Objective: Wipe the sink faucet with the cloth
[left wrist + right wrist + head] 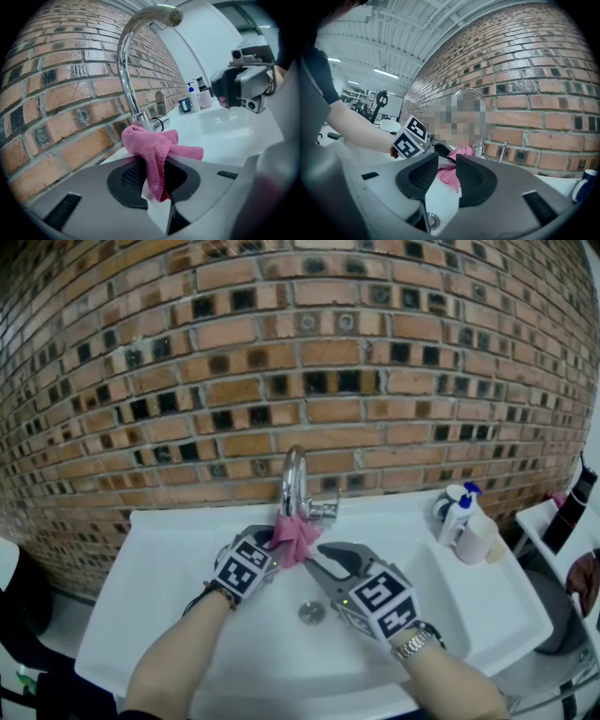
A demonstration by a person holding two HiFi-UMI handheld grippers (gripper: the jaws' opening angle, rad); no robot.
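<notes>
A chrome gooseneck faucet (294, 482) (123, 65) rises at the back of the white sink (187, 549), against the brick wall. A pink cloth (296, 537) (153, 148) is bunched at the faucet's base, beside its lever. My left gripper (279, 544) (157, 182) is shut on this cloth, which hangs between its pads. My right gripper (320, 559) (446, 171) hovers over the basin just right of the cloth, its jaws a little apart and empty. Through that gap in the right gripper view, the cloth (463, 151) and the left gripper (436, 151) show beyond.
The drain (311, 612) lies in the basin below both grippers. A blue-capped pump bottle (457, 514) and a pale container (480, 540) stand on the sink's right rim. A dark bottle (571, 508) stands on a side shelf further right.
</notes>
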